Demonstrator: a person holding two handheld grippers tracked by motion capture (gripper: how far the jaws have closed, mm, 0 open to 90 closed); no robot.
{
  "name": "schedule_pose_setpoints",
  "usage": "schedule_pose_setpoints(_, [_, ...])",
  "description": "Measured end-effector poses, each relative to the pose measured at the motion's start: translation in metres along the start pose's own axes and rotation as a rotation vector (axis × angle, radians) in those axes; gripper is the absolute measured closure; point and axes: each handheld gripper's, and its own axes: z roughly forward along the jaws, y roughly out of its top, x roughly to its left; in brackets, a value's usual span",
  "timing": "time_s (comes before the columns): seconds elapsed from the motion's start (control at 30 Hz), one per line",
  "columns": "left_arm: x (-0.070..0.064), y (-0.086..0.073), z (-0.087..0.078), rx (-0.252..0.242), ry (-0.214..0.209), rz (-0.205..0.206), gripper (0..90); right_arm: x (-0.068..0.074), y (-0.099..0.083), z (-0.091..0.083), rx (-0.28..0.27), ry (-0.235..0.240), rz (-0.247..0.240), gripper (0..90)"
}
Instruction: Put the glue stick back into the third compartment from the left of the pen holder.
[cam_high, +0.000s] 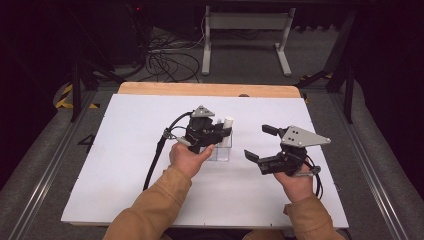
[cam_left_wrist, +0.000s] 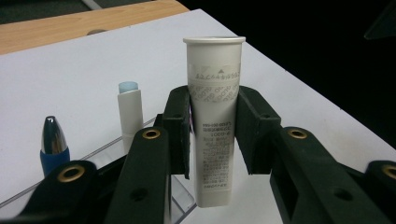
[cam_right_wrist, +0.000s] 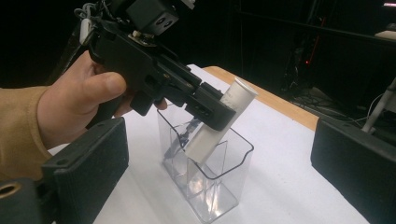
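Left gripper view: left jaws clamp smooth white plastic tube (cam_left_wrist: 215, 116); right jaws spread apart.

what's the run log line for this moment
left gripper: shut on white tube | tube: tilted, lower end in clear organizer | right gripper: open, apart, holding nothing | surface: white table
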Motion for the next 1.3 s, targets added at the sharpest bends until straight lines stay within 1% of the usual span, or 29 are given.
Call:
schedule_pose_setpoints(0.03, [0.000, 0.000, 0.001, 0.003, 0.002, 0.000, 68.2, 0.000, 0.000, 0.000, 0.002, 0.000, -0.002, 4.6])
schedule_pose_setpoints(0.07, [0.000, 0.001, 0.001, 0.002, 0.006, 0.009, 68.2, 0.000, 0.000, 0.000, 0.002, 0.001, -0.002, 4.6])
schedule_pose_setpoints(0.17, [0.000, 0.001, 0.002, 0.003, 0.007, 0.006, 68.2, 0.000, 0.000, 0.000, -0.001, 0.002, -0.002, 4.6])
schedule_pose_setpoints(0.23, [0.002, 0.001, 0.003, -0.002, 0.022, 0.014, 68.1, 0.000, 0.000, 0.000, -0.003, 0.003, -0.002, 4.6])
schedule_pose_setpoints(0.27, [0.003, 0.001, 0.003, 0.002, 0.017, 0.008, 68.1, 0.000, 0.000, 0.000, -0.003, 0.003, -0.001, 4.6])
schedule_pose_setpoints(0.3, [0.004, 0.001, 0.004, 0.004, 0.019, 0.019, 68.1, 0.000, 0.000, 0.000, -0.003, 0.004, -0.002, 4.6])
schedule_pose_setpoints(0.37, [0.004, 0.000, 0.005, 0.004, 0.015, -0.003, 68.1, 0.000, 0.000, 0.000, -0.002, 0.005, -0.003, 4.6])
schedule_pose_setpoints(0.43, [0.005, 0.000, 0.006, 0.004, 0.017, 0.000, 68.0, 0.001, 0.000, 0.000, -0.002, 0.006, -0.003, 4.6])
schedule_pose_setpoints(0.5, [0.006, 0.000, 0.007, 0.016, 0.012, 0.003, 67.8, 0.001, 0.000, 0.000, -0.003, 0.007, -0.004, 4.6])
schedule_pose_setpoints(0.53, [0.007, -0.001, 0.007, 0.021, 0.012, 0.004, 67.0, 0.001, 0.000, 0.000, -0.003, 0.007, -0.004, 4.5])
schedule_pose_setpoints(0.57, [0.008, -0.001, 0.007, 0.017, 0.004, -0.001, 64.1, 0.001, 0.000, 0.000, -0.003, 0.006, -0.004, 4.5])
schedule_pose_setpoints(0.6, [0.010, -0.001, 0.006, 0.011, 0.004, -0.001, 57.8, 0.001, 0.000, -0.001, -0.004, 0.006, -0.003, 4.5])
schedule_pose_setpoints(0.63, [0.010, -0.001, 0.005, 0.005, -0.002, -0.011, 54.1, 0.000, 0.001, -0.001, -0.006, 0.004, -0.004, 4.5])
schedule_pose_setpoints(0.7, [0.010, -0.001, 0.000, 0.004, 0.008, 0.001, 51.1, 0.000, 0.000, -0.001, -0.008, 0.004, -0.003, 4.3])
schedule_pose_setpoints(0.73, [0.009, -0.001, -0.003, -0.006, 0.009, 0.012, 49.9, 0.000, 0.000, -0.001, -0.008, 0.003, -0.004, 4.3])
schedule_pose_setpoints(0.8, [0.005, -0.001, -0.008, -0.013, 0.002, 0.022, 46.0, -0.001, 0.001, -0.001, -0.009, 0.002, -0.004, 4.3])
schedule_pose_setpoints(0.83, [0.003, -0.002, -0.012, -0.015, -0.001, 0.031, 44.9, -0.001, 0.001, -0.001, -0.009, 0.002, -0.004, 4.3])
schedule_pose_setpoints(0.9, [0.000, -0.002, -0.018, -0.036, -0.002, 0.056, 42.9, -0.001, 0.001, 0.000, -0.010, 0.003, -0.007, 4.3])
schedule_pose_setpoints(0.93, [-0.002, -0.003, -0.023, -0.044, -0.003, 0.074, 42.4, -0.001, 0.002, 0.000, -0.010, 0.003, -0.008, 4.3])
schedule_pose_setpoints(0.97, [-0.004, -0.004, -0.026, -0.053, -0.011, 0.075, 41.8, -0.001, 0.002, 0.000, -0.011, 0.004, -0.010, 4.3])
schedule_pose_setpoints(1.0, [-0.004, -0.004, -0.030, -0.063, -0.005, 0.096, 41.1, -0.001, 0.002, 0.001, -0.010, 0.004, -0.010, 4.3])
schedule_pose_setpoints(1.07, [-0.006, -0.006, -0.036, -0.084, -0.016, 0.101, 39.4, -0.001, 0.003, 0.002, -0.011, 0.005, -0.014, 4.3])
schedule_pose_setpoints(1.1, [-0.006, -0.007, -0.039, -0.086, -0.020, 0.104, 38.9, 0.000, 0.003, 0.002, -0.011, 0.008, -0.013, 4.3])
schedule_pose_setpoints(1.13, [-0.006, -0.007, -0.042, -0.089, -0.019, 0.115, 38.2, 0.000, 0.003, 0.002, -0.010, 0.008, -0.015, 4.3])
schedule_pose_setpoints(1.27, [-0.005, -0.011, -0.057, -0.130, -0.026, 0.131, 36.0, 0.000, 0.003, 0.001, -0.007, 0.004, -0.019, 4.2])
schedule_pose_setpoints(1.3, [-0.004, -0.013, -0.062, -0.147, -0.030, 0.141, 34.8, 0.000, 0.003, 0.001, -0.008, 0.003, -0.022, 4.2])
